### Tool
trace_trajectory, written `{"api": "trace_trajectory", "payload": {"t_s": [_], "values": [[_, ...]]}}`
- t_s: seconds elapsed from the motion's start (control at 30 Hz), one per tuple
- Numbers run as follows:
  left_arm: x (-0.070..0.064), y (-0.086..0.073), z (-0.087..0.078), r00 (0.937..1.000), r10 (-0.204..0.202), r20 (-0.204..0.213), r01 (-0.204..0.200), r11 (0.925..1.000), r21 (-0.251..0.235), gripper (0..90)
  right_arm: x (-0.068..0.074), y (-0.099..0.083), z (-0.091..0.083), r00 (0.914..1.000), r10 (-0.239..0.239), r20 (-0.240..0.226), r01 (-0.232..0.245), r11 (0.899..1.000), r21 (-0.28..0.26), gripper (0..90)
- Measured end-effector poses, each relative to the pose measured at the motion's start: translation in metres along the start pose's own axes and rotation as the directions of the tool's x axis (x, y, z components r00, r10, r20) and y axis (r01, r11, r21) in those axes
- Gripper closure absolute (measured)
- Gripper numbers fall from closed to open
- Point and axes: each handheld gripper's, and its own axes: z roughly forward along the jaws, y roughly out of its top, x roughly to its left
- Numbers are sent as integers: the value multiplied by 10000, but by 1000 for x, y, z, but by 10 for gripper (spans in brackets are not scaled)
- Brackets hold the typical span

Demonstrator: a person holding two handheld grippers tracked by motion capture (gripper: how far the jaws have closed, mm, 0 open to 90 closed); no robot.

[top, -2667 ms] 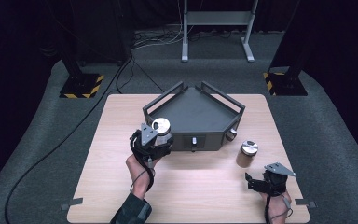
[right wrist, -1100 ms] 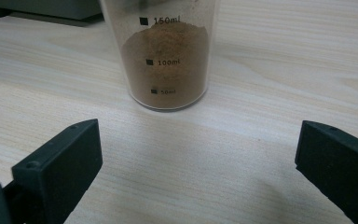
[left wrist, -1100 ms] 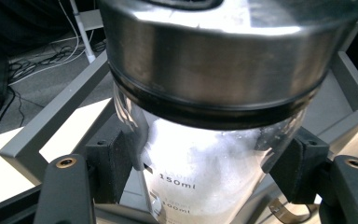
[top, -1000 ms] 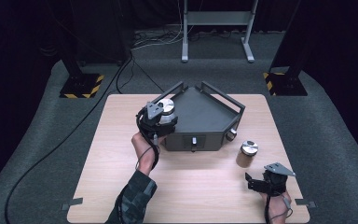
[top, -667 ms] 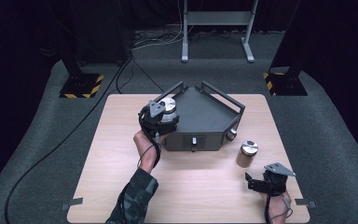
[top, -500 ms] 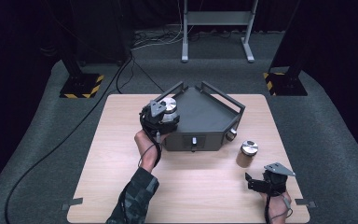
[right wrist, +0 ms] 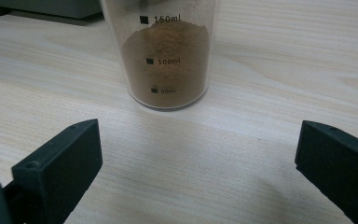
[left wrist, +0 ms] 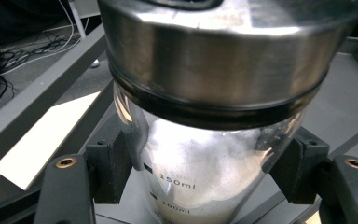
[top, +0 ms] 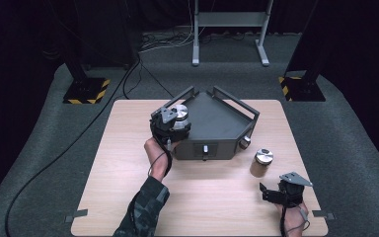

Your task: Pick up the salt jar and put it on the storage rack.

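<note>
The left gripper is clamping a glass jar of white powder, its two black jaws pressing against the glass from either side just below the jar's steel lid. In the high view this jar is sitting at the near left corner of the dark grey tray, over the tray's floor and just inside its left rail; whether its base is resting on the floor or hanging just above it cannot be told. The person's left hand is reaching in from the near side of the tray. A second jar, holding brown powder, is standing upright on the wooden table, off the tray's near right corner and apart from it. The right gripper is lying on the table nearer the person than that brown jar, its jaws spread wide and gripping nothing, the jar standing beyond the gap between them and touching neither.
</note>
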Motion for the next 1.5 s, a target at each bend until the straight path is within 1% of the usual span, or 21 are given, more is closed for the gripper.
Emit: {"api": "trace_trajectory", "payload": {"t_s": [0.4,0.5,1.27,1.43,1.5], "values": [[1,-1,4,10000,17,20,-17,9998,216,313,0,0,0,10000,20,-10,-20,10000,4,0],[2,-4,5,9999,-118,27,118,9999,112,313,0,0,0,10000,20,-10,-20,10000,2,0],[3,-11,5,9999,-90,74,91,9999,-127,311,0,0,0,10000,19,2,-19,10000,-5,0],[3,-10,4,9999,-69,93,70,9999,-84,310,0,0,0,10000,13,13,-13,10000,2,0],[5,-9,3,9998,-46,176,47,10000,-36,310,0,0,0,10000,14,13,-14,10000,1,0]]}}
